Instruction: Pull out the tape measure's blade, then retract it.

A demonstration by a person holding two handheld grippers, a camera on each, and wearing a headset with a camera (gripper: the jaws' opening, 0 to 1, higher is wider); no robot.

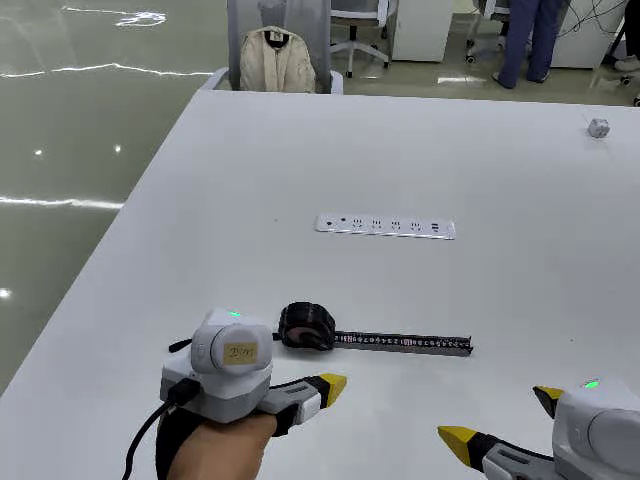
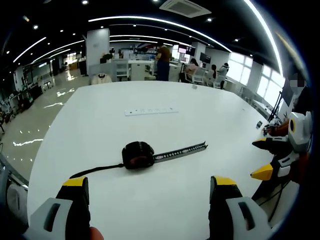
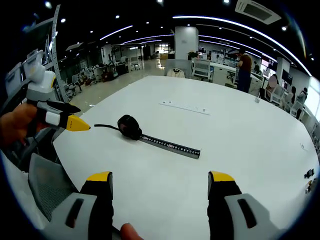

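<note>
Tape measure (image 1: 306, 326): black round case lying on the near part of the white surface (image 1: 420, 150), left of centre. Its blade (image 1: 402, 343) is drawn out flat to the right, the end lying free on the surface.

Left claw (image 2: 149, 195): released, jaws spread wide, grasping nothing, near and just left of the case and apart from it. In the head view a hand (image 1: 215, 450) holds it.

Right claw (image 3: 160, 177): released, jaws wide, grasping nothing, near and right of the blade's end and apart from it.

Differences between views: the left gripper view gives a black strap (image 2: 95, 170) trailing from the case toward the near left; the head view has most of it behind the left claw's body. The right gripper view gives the blade's printed scale and small dark items (image 3: 309, 174) at the surface's right edge. Both gripper views give the ceiling with its light strips, and each catches the other claw at its side.

Surface: a white power strip (image 1: 385, 226) lies beyond the tape measure, well apart from it. A small pale object (image 1: 598, 127) sits at the far right.

Room: glossy floor on the left. At the far end, a chair with a cream jacket (image 1: 275, 60) stands against the surface. Beyond are office desks and a standing person (image 1: 525, 40).
</note>
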